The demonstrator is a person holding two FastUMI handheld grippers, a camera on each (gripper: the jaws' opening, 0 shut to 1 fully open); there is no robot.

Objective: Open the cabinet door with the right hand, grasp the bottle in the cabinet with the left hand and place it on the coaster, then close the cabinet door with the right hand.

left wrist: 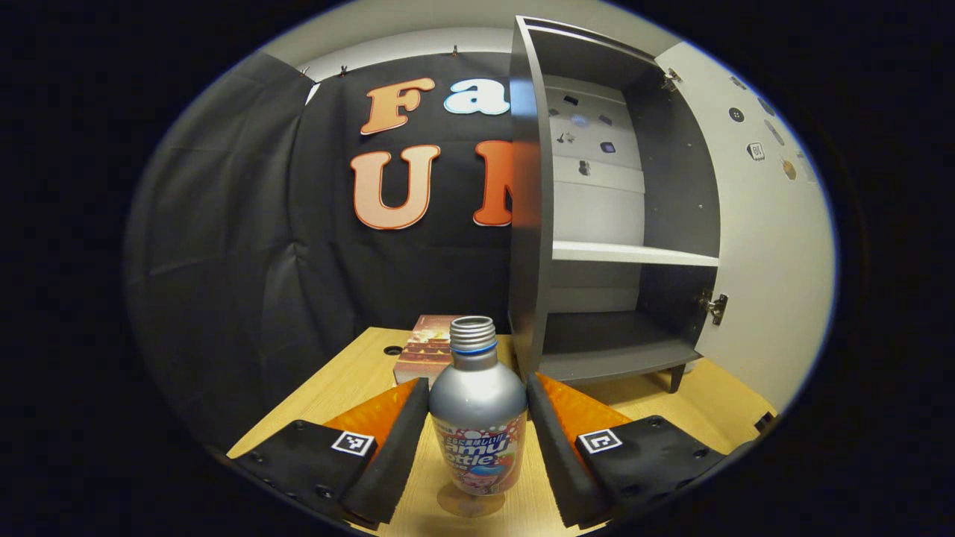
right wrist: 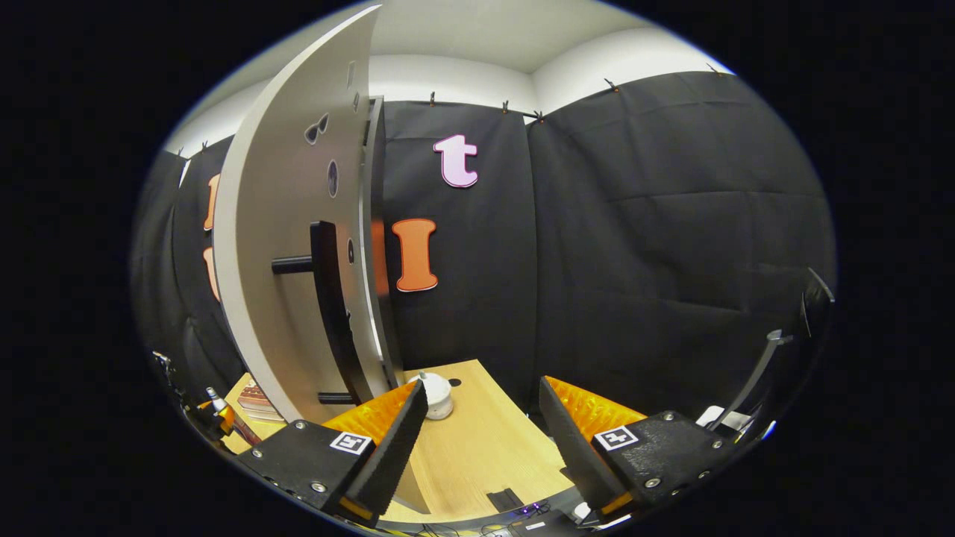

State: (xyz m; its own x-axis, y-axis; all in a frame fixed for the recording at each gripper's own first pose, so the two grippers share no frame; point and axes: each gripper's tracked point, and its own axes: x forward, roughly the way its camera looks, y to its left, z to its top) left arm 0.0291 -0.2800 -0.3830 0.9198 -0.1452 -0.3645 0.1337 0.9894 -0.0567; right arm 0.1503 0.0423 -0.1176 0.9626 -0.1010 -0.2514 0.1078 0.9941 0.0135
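Note:
A silver bottle (left wrist: pixel 477 418) with a colourful label and no cap stands upright between the fingers of my left gripper (left wrist: pixel 478 384). Both fingertips sit against its sides. Its base rests on a round brownish coaster (left wrist: pixel 466 507) on the wooden table (left wrist: pixel 351 388). In the left gripper view the grey cabinet (left wrist: pixel 597 350) stands open behind it with bare shelves, its white door (left wrist: pixel 768 261) swung right. My right gripper (right wrist: pixel 483 406) is open with nothing in it, just right of the open door (right wrist: pixel 283 246) and its black bar handle (right wrist: pixel 328 313).
A patterned book (left wrist: pixel 425 347) lies behind the bottle, next to a cable hole (left wrist: pixel 393 349). A small white pot (right wrist: pixel 435 395) sits on the table (right wrist: pixel 485 447) ahead of the right gripper. Devices and cables lie at the table's near edge (right wrist: pixel 515 507).

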